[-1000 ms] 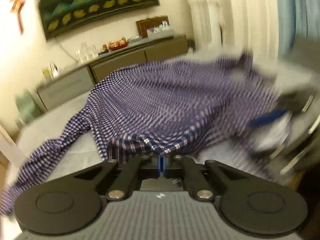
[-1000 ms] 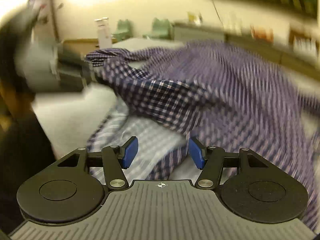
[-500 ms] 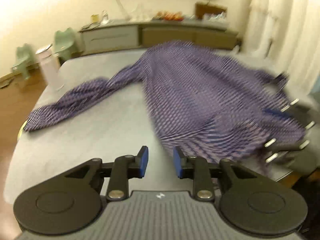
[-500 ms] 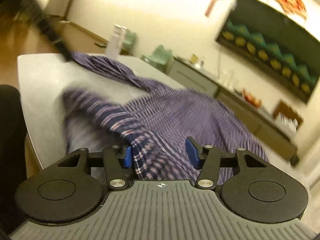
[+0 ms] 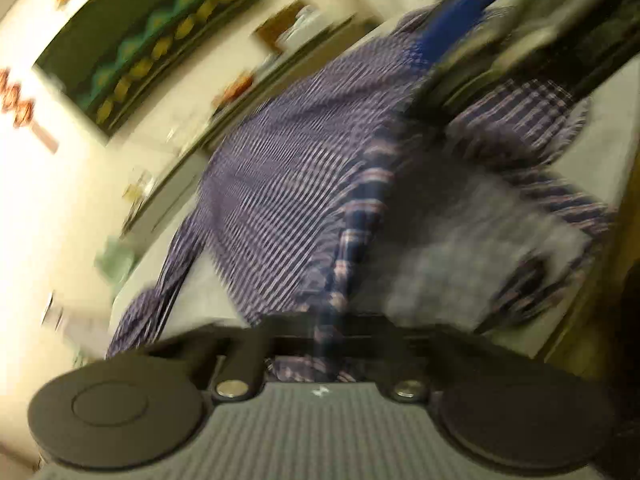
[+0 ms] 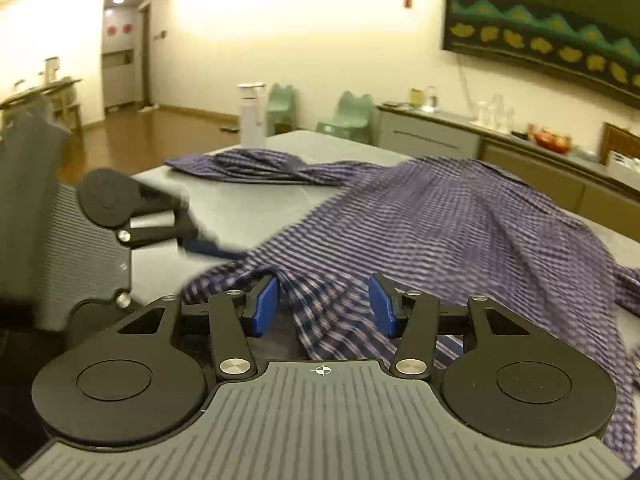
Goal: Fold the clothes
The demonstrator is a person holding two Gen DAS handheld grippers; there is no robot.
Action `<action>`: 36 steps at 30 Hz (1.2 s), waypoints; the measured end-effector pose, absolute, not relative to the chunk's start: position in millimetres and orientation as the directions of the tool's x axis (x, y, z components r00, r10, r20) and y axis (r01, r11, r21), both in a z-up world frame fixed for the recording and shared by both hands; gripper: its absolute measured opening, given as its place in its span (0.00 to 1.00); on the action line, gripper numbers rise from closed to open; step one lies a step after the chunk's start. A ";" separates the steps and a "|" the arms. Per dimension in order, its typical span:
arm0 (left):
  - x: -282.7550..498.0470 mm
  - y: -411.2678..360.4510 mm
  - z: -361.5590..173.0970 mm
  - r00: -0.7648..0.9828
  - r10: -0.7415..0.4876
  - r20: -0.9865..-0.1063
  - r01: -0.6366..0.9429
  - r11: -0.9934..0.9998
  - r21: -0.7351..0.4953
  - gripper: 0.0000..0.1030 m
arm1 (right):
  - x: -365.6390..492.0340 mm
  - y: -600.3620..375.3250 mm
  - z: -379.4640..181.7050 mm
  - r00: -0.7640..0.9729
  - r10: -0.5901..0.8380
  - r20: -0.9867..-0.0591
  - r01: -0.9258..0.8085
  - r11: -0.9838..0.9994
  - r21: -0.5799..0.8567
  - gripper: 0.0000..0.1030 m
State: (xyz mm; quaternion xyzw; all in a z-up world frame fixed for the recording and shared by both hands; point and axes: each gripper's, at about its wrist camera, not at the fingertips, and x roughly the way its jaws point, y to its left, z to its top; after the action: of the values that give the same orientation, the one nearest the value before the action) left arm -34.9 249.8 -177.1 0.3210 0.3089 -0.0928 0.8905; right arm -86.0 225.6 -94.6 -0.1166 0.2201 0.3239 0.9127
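Checked shirt [image 6: 440, 216] between parted gripper [image 6: 323, 306] pads

Looks like a home living room: long sideboard [image 6: 520, 152] with fruit bowl [image 6: 554, 141], wall painting [image 6: 552, 32], little green kids' chairs [image 6: 352, 112].

Motion blur and cut-off edges in both wrist views

The left wrist view was smeared throughout: the checked shirt [image 5: 288, 184] showed streaks, not a clear pattern, and the left gripper [image 5: 326, 334] had its fingertips hidden under a fold of that cloth at lower centre. At upper right the right gripper [image 5: 472, 36] was a blue and grey blur, partly cut by the frame's top edge. Items on the sideboard [image 5: 240, 88] at centre left were too blurred to tell. In the right wrist view, the shirt's lower right part ran out past the frame's edge, and the left gripper's tip at centre left was blurred where it met the cloth.
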 end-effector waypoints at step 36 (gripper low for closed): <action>-43.9 314.5 -118.3 0.727 -0.037 -0.685 0.243 0.948 0.207 0.02 | -92.9 64.9 -112.9 0.832 -0.082 -0.548 -0.191 0.886 -0.423 0.00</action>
State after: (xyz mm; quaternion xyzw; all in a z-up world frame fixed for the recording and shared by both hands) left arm -43.9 314.5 -118.3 0.1428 0.3613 -0.0763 0.9183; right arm -92.9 64.9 -112.9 -0.2372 0.2881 0.0292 0.9273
